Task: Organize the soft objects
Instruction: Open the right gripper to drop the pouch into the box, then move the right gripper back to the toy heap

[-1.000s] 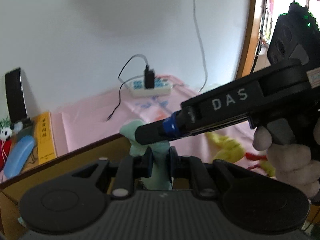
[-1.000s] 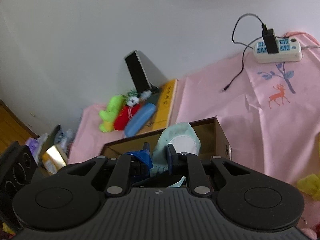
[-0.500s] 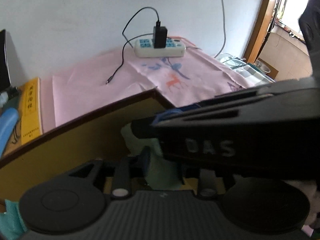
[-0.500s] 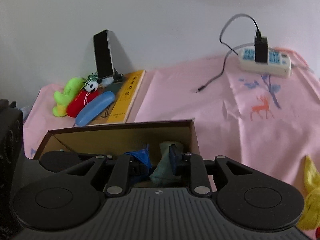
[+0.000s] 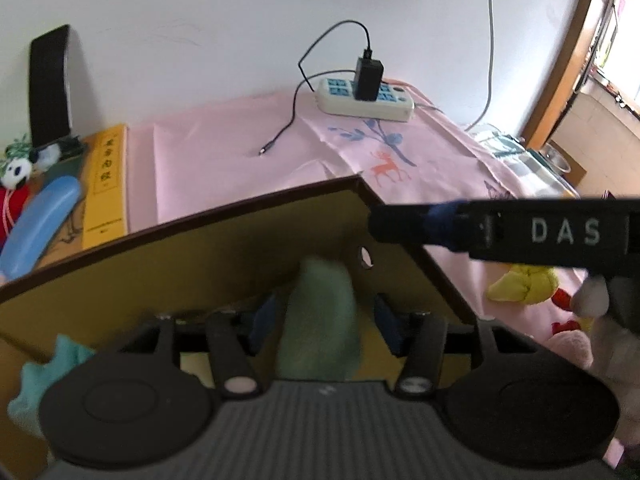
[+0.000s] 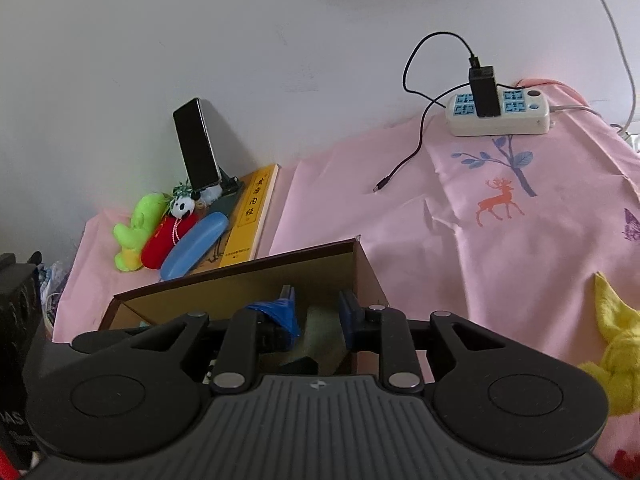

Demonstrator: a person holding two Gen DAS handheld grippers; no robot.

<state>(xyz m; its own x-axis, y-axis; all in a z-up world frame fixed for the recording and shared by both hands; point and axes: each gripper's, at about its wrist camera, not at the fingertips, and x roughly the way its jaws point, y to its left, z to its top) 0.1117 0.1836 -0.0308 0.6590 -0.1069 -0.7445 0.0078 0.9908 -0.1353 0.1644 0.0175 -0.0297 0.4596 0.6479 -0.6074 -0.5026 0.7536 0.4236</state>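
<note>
Both my tongs have come down into the box [image 5: 224,240] since 1 second ago, when they held the mint plush above its rim. My left tongs [image 5: 324,320] are opening; the mint plush [image 5: 320,320] stands between the pads, neither pressing it. My right tongs [image 6: 316,314] are released too, pads apart over the plush [image 6: 320,318] inside the box [image 6: 256,276]. Outside on the pink cloth [image 6: 440,248]: yellow plush [image 6: 616,344] right, green plush [image 6: 136,228] left, power strip [image 6: 500,114] by the wall.
</note>
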